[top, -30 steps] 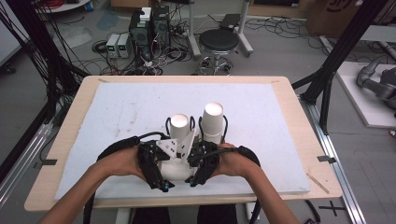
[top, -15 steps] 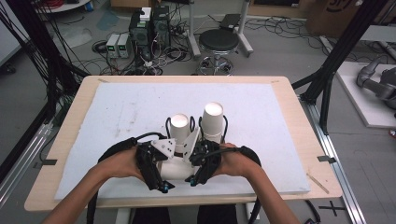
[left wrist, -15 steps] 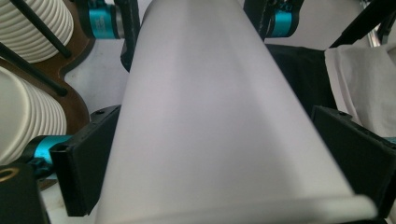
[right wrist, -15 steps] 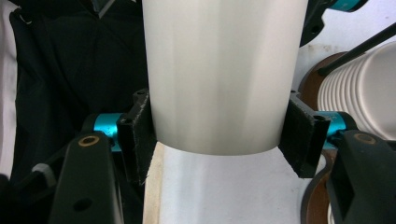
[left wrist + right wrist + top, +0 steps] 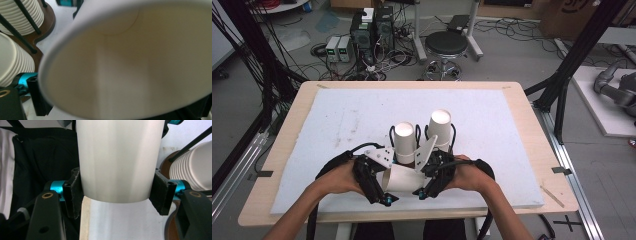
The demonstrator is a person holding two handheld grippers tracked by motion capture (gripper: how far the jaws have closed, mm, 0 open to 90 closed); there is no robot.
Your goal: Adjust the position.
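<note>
Between the two tools, at the near edge of the bench [image 5: 522,125], a white paper cup [image 5: 401,179] was held on its side, clear of the white foam pad [image 5: 337,120]. The right tool [image 5: 428,176] was closed on the cup's wall; in the right gripper view the cup [image 5: 117,160] was pinched between both black pads [image 5: 72,192], with no gap on either side. The left tool [image 5: 377,182] was at the cup's other end; in the left gripper view the open mouth of the cup [image 5: 130,65] was turned toward the camera and hid most of the jaws, so it could not be told whether that tool was closed on the rim. Each tool was gripped by a hand, the left hand [image 5: 339,177] and the right hand [image 5: 467,175]. Just beyond the tools, two stacks of cups [image 5: 404,142] stood upright in a holder with black wire guides on a brown base [image 5: 47,22]. Far beyond the bench, a stool [image 5: 447,42] and cabled boxes were seen on the floor.
</note>
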